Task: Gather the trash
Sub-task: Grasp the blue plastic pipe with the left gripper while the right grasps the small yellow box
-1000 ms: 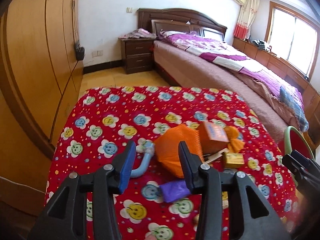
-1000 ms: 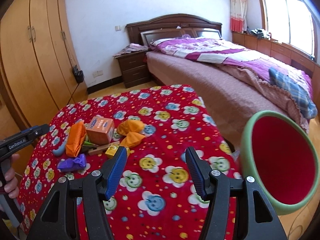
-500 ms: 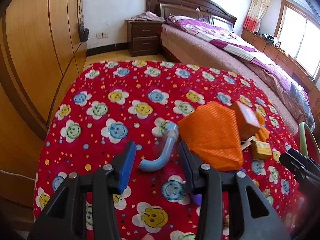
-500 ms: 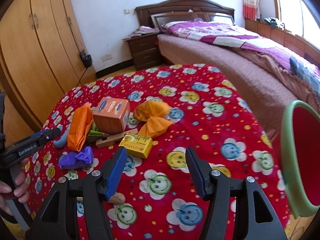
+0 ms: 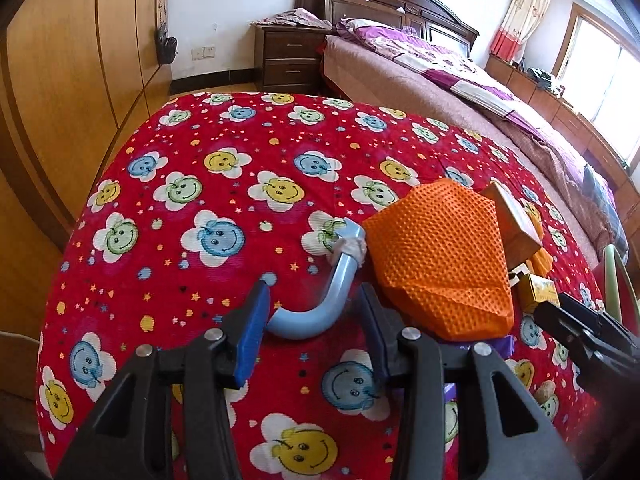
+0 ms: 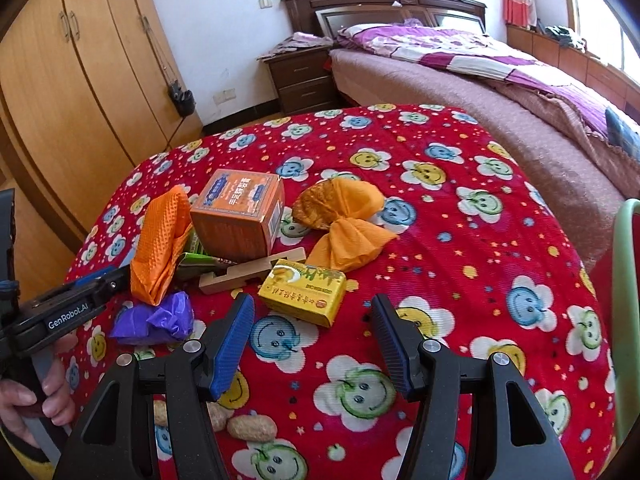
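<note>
Red smiley-flower cloth (image 5: 248, 168) covers the counter, and the trash sits bunched together on it. Left tongs (image 5: 314, 312) are spread apart around the curved end of a blue hook (image 5: 320, 312), pads not pressing it. An orange mesh bag (image 5: 440, 260) lies just to its right. Right tongs (image 6: 312, 322) gape empty, right in front of a yellow box (image 6: 304, 290). Orange carton (image 6: 240, 212) and purple wrapper (image 6: 156, 320) are close by.

A sunlit bedroom: wooden wardrobe (image 6: 80, 80) on the left, dark bed (image 6: 460, 64), nightstand (image 6: 304, 76), white walls, bright window (image 5: 608, 76).
</note>
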Demonstrator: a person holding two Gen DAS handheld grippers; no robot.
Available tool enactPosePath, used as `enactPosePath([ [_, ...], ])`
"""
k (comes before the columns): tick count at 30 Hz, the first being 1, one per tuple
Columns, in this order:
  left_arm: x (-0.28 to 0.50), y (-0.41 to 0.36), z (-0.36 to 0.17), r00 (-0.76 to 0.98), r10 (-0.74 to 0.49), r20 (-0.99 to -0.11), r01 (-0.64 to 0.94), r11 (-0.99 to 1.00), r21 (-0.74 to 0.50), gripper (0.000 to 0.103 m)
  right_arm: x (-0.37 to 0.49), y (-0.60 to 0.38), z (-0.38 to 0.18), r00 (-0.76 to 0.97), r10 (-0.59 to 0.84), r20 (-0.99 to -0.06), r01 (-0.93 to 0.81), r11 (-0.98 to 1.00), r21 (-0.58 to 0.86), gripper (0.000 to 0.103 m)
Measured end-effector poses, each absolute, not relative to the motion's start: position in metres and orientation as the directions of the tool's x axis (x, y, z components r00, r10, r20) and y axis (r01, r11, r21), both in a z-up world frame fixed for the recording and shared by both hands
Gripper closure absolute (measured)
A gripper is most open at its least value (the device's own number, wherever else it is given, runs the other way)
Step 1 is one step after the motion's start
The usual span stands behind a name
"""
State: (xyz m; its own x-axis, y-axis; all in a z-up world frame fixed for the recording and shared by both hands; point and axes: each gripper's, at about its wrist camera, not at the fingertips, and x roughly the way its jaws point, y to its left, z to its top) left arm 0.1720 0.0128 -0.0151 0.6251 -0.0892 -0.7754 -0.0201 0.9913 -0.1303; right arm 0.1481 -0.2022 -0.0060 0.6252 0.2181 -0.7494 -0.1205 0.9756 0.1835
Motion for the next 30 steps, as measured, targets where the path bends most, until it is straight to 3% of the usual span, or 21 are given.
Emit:
enactPosePath([
  [7, 0.170, 0.002, -0.014, 0.639, -0.097, -0.763, 0.016, 0.993, -0.113, 0.071, 0.153, -0.197, -0.010, 0.626, 0.204, -0.753, -0.113, 0.979, 0.171, 0.042],
  [9, 0.168, 0.002, -0.013, 0.640, -0.110, -0.760, 0.025, 0.992, -0.123, 0.073, 0.151, -0.197, -0.010, 0.631, 0.167, -0.758, -0.095, 0.986, 0.138, 0.057],
  [11, 0.166, 0.001, -0.011, 0.642, -0.125, -0.756, 0.033, 0.990, -0.135, 0.077, 0.150, -0.200, -0.010, 0.631, 0.178, -0.755, -0.092, 0.984, 0.155, 0.058],
  [13, 0.163, 0.001, -0.009, 0.642, -0.143, -0.753, 0.044, 0.988, -0.150, 0.089, 0.148, -0.203, -0.010, 0.633, 0.187, -0.752, -0.088, 0.982, 0.170, 0.059],
  [30, 0.121, -0.005, 0.018, 0.687, -0.220, -0.693, 0.084, 0.971, -0.225, 0.089, 0.089, -0.233, 0.012, 0.679, 0.209, -0.704, -0.051, 0.970, 0.238, 0.059],
])
